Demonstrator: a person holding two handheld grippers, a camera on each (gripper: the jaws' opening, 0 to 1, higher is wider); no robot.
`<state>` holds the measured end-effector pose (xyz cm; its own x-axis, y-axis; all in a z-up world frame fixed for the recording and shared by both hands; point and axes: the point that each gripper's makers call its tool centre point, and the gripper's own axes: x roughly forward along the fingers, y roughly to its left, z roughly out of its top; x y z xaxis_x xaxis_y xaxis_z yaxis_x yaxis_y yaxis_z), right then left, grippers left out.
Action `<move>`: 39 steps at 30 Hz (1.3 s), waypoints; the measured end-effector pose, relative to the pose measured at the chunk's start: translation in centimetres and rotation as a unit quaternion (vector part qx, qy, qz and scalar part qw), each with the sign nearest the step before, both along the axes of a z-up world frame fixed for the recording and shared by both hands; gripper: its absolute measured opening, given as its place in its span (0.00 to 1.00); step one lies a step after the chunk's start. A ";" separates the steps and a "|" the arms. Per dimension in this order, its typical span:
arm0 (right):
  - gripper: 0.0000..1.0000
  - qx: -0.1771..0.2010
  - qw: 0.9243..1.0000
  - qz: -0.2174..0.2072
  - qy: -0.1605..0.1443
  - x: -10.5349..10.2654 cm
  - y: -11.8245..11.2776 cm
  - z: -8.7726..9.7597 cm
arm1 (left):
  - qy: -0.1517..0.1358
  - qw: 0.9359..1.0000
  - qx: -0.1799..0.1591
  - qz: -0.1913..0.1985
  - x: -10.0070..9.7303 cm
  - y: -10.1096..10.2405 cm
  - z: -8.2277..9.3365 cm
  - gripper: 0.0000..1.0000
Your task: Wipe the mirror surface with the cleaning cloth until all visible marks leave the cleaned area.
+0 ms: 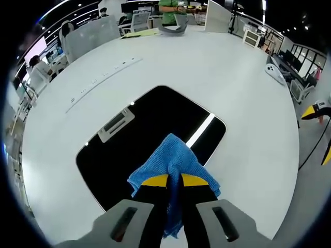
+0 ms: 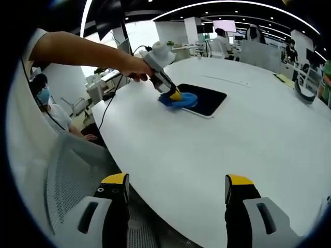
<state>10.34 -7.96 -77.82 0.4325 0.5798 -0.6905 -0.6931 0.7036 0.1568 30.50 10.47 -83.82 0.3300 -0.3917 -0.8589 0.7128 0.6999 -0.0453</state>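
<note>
A dark rounded-rectangle mirror [image 1: 129, 139] lies flat on the white table [image 1: 232, 82], reflecting ceiling lights. My left gripper [image 1: 174, 182] is shut on a blue cleaning cloth [image 1: 173, 160], which presses on the mirror's near part. In the right gripper view the mirror [image 2: 207, 99] sits far across the table, with the cloth [image 2: 178, 101] on its left end and the left gripper [image 2: 174, 94] held by a person's hand. My right gripper [image 2: 176, 188] stands open over the table's near edge with nothing between its jaws.
A grey mesh chair back [image 2: 67, 170] stands just off the table's near edge. A grey object [image 2: 305, 93] lies at the table's far right. Papers and a grey cloth [image 1: 173, 28] lie at the far end. People sit at desks around the room.
</note>
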 end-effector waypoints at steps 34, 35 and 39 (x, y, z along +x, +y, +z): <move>0.74 -0.005 1.000 -0.001 0.001 0.1 0.8 0.0 | -0.001 1.000 0.001 0.002 0.2 1.7 0.0 0.06; 0.74 -0.005 1.000 -0.001 0.001 0.1 0.9 0.0 | -0.001 1.000 0.001 0.002 0.2 1.8 0.0 0.06; 0.74 -0.007 1.000 0.002 0.003 0.0 1.0 0.0 | -0.002 1.000 0.003 0.003 0.2 2.1 0.0 0.06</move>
<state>10.33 -6.94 -77.86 0.4265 0.5722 -0.7005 -0.6950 0.7029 0.1510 30.73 12.54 -83.79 0.3354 -0.3838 -0.8604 0.7089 0.7043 -0.0378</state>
